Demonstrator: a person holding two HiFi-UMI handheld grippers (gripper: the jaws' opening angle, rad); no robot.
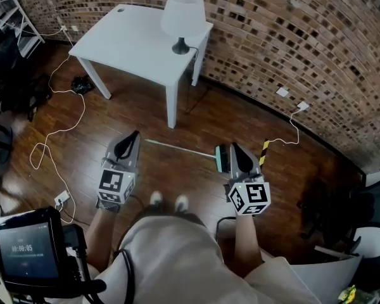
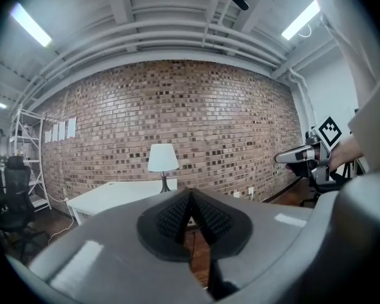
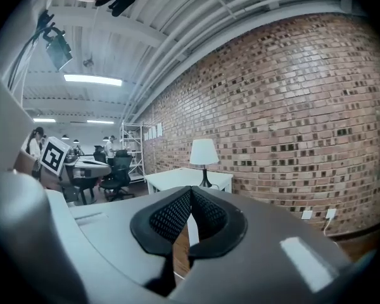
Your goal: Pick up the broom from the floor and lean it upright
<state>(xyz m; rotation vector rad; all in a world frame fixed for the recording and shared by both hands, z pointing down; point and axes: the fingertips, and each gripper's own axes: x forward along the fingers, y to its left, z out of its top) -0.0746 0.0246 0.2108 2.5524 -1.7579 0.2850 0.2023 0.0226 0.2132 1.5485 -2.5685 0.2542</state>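
Left gripper (image 2: 190, 194) closed, ribbed pads meeting at the tips, nothing held. Right gripper (image 3: 190, 189) likewise closed, pads pressed together, empty. Both held out over the wooden floor (image 1: 177, 116) on the near side of the white table (image 1: 136, 40), pointed toward it. Broom (image 1: 180, 148) flat on the floor in front of the table, past its front leg, thin pale handle stretching between the two grippers, teal head (image 1: 221, 159) just beside the right gripper's tip in the head view; no contact to be seen. Lamp (image 1: 182, 14) upright on the table, near the brick wall (image 1: 291, 37).
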